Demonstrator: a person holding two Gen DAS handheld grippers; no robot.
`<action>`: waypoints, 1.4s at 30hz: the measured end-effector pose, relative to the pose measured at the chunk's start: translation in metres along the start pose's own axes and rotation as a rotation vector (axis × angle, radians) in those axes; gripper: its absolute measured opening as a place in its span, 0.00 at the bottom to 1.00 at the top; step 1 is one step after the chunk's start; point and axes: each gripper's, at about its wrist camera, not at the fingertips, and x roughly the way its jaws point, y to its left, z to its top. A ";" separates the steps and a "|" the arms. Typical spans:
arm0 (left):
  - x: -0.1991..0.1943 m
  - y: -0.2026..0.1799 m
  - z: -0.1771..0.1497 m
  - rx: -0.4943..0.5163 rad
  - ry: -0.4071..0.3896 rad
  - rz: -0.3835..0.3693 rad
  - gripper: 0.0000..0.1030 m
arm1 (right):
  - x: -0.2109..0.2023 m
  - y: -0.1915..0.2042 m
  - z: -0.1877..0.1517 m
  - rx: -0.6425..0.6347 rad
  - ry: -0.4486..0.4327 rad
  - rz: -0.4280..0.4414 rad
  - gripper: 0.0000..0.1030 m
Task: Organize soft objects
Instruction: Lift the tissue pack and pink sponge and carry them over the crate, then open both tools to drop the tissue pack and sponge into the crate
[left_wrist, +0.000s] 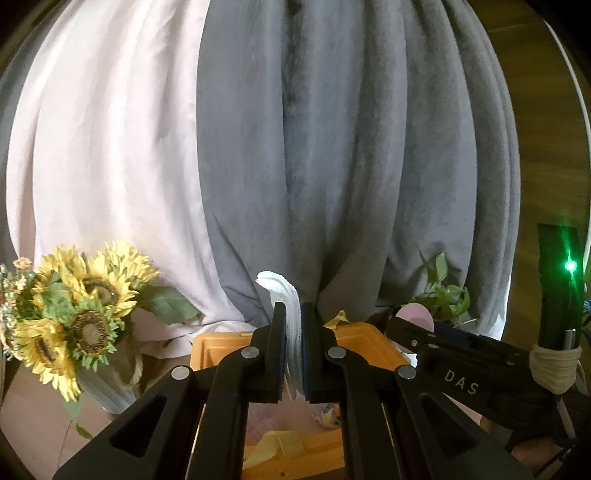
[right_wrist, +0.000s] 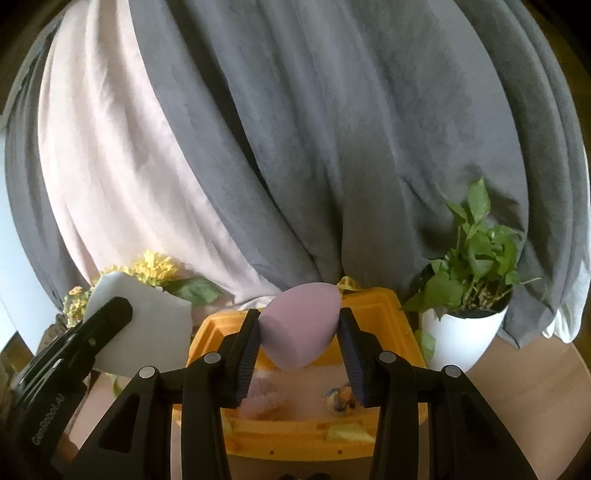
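Note:
My left gripper (left_wrist: 294, 314) is shut on a thin white pad (left_wrist: 286, 295), held upright above the orange box (left_wrist: 221, 341). In the right wrist view the same pad (right_wrist: 147, 325) shows as a flat white sheet in the left gripper (right_wrist: 110, 317). My right gripper (right_wrist: 300, 325) is shut on a pink egg-shaped sponge (right_wrist: 301, 325), held above the orange box (right_wrist: 384, 310). The sponge also shows in the left wrist view (left_wrist: 415, 314). Inside the box lie pink, yellow and patterned soft items (right_wrist: 341, 398).
A vase of sunflowers (left_wrist: 74, 314) stands left of the box. A white pot with a green plant (right_wrist: 461, 332) stands right of it. Grey and pale pink curtains (left_wrist: 332, 147) hang behind. The surface is wooden (right_wrist: 517, 376).

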 end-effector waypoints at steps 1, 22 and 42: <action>0.006 0.001 -0.001 -0.004 0.008 -0.002 0.09 | 0.005 -0.001 0.001 0.001 0.005 -0.001 0.42; 0.097 0.019 -0.029 -0.021 0.161 0.002 0.09 | 0.100 -0.025 -0.007 0.030 0.178 -0.037 0.42; 0.104 0.020 -0.036 0.012 0.219 0.056 0.45 | 0.111 -0.033 -0.012 0.027 0.219 -0.076 0.55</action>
